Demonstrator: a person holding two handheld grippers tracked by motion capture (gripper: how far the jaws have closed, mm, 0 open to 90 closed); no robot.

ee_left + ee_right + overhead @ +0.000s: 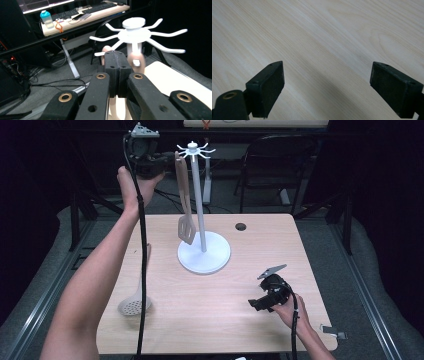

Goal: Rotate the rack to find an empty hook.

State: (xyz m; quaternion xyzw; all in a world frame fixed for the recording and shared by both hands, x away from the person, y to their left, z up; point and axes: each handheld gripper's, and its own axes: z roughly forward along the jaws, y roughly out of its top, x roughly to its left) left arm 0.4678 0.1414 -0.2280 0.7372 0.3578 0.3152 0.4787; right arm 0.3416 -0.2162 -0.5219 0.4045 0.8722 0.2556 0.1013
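Spatula, clamped in the left gripper, hangs at the rack; hooking it looks next. Right gripper rests open near the table's front-right corner.

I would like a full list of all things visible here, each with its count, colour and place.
table: one, light wood, centre
utensil stand: one, white, hooked top, on table
slotted spatula: one, beige, held up at stand's hooks
skimmer spoon: one, grey, table's left side
folding chair: one, black, behind table
bottle: one, teal, far desk
keyboard: one, black, far desk
left tongs: shut on spatula handle, raised
right tongs: open, low over table
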